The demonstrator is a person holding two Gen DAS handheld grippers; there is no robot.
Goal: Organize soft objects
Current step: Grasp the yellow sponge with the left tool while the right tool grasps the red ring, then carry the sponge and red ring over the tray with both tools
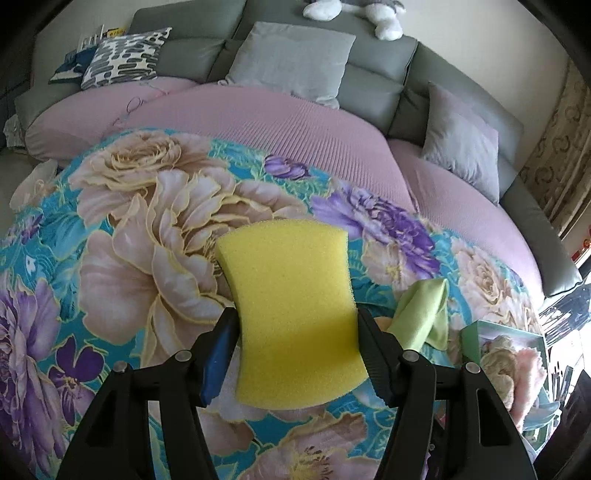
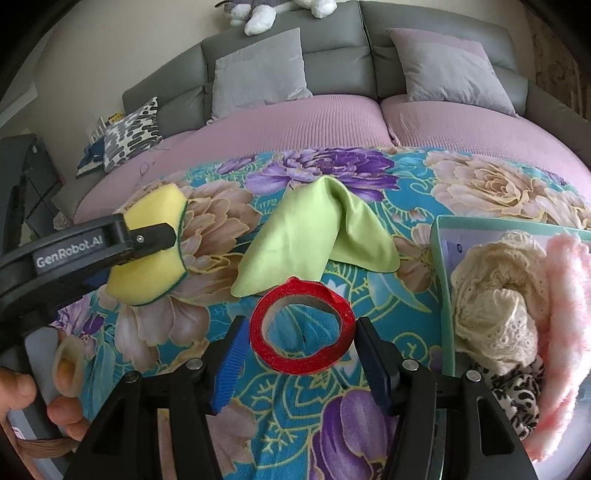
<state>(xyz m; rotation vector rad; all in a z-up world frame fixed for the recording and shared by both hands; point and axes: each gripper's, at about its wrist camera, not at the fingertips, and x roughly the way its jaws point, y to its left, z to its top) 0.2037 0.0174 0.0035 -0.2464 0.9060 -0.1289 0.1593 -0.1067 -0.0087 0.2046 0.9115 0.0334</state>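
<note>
My left gripper [image 1: 295, 343] is shut on a yellow sponge [image 1: 291, 310] and holds it above the floral blanket [image 1: 147, 229]; it also shows in the right wrist view [image 2: 147, 251], pinched by the left gripper [image 2: 162, 236]. My right gripper [image 2: 297, 343] has a red ring of tape [image 2: 301, 330] between its fingers, jaws close at both sides. A light green cloth [image 2: 310, 236] lies crumpled on the blanket just beyond, also in the left wrist view [image 1: 421, 314]. A green box [image 2: 443, 258] at right holds cream lace, pink fluffy and spotted fabrics.
The blanket covers a low surface before a grey sofa [image 1: 380, 66] with pink seat covers [image 1: 295, 122]. Grey cushions [image 1: 291, 59], a patterned cushion [image 1: 125, 55] and a plush toy [image 1: 354, 14] sit on the sofa. The green box [image 1: 476, 339] stands at right.
</note>
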